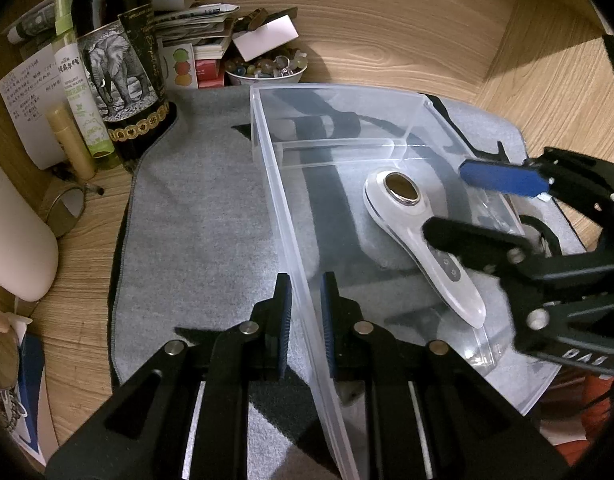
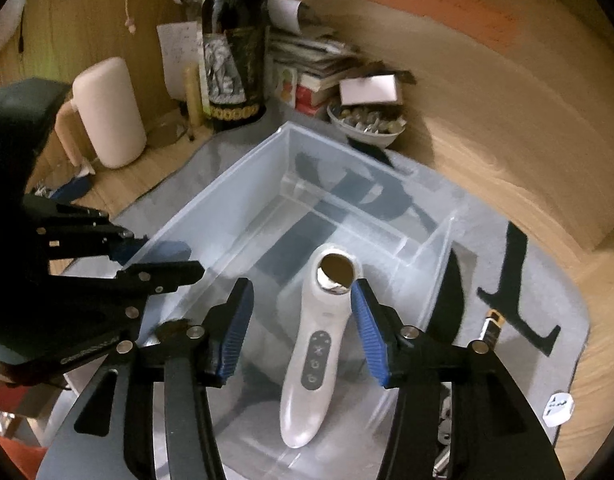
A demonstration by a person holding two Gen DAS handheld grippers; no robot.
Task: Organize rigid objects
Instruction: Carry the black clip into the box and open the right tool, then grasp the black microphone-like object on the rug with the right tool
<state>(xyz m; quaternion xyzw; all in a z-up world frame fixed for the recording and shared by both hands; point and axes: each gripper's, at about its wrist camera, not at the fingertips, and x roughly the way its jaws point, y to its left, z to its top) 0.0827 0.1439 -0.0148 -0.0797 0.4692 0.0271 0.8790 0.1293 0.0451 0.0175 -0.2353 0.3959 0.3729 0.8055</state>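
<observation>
the white handheld device (image 2: 311,344) lies flat on the floor of the clear plastic bin (image 1: 267,168), in its large compartment at the centre of the right wrist view, metal head toward the top of the frame. the right gripper (image 2: 303,332) hangs over it with its blue pads apart on either side of the handle, not pressing on it. the left gripper (image 1: 306,320) is clamped on the bin's near side wall, low in the left wrist view. the bin sits on a grey mat (image 1: 195,240) on the wooden surface (image 1: 387,20). a dark bottle (image 1: 115,60) and a bowl of small stones (image 1: 267,70) stand in the upper left.
</observation>
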